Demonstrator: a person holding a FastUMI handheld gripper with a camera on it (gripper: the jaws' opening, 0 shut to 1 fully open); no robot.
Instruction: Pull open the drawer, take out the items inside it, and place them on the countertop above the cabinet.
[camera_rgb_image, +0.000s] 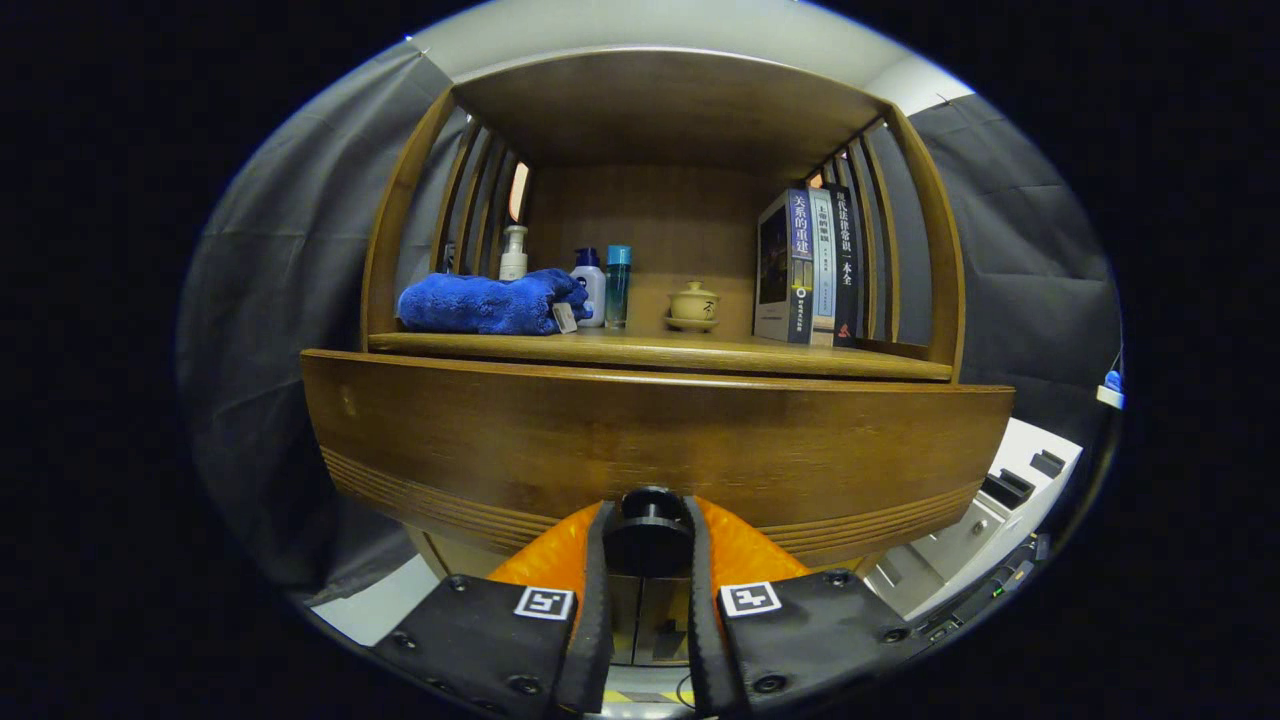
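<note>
Drawer (650, 440) fills the space straight ahead of me, its wooden front running long from side to side, level, with its broad face turned squarely toward me and a band of grooved lines along its lower edge. Its dark round knob (648, 535) sticks out at me from the bottom middle of that front, and my gripper (648, 560) has it between its two fingers, which stand narrow with one pad on each side of the knob, pressing against it. Whether the drawer has come out of the cabinet at all I cannot tell from here. Above the drawer front lies the countertop (700, 352), a wooden shelf under a curved hood. On it, toward my left, a folded blue towel (490, 303) lies beside a pump bottle (513, 253), a white bottle with a blue cap (590, 285) and a slim teal bottle (618, 285). A small lidded cup (693, 304) sits near the middle, and upright books (808, 268) stand on my right.
</note>
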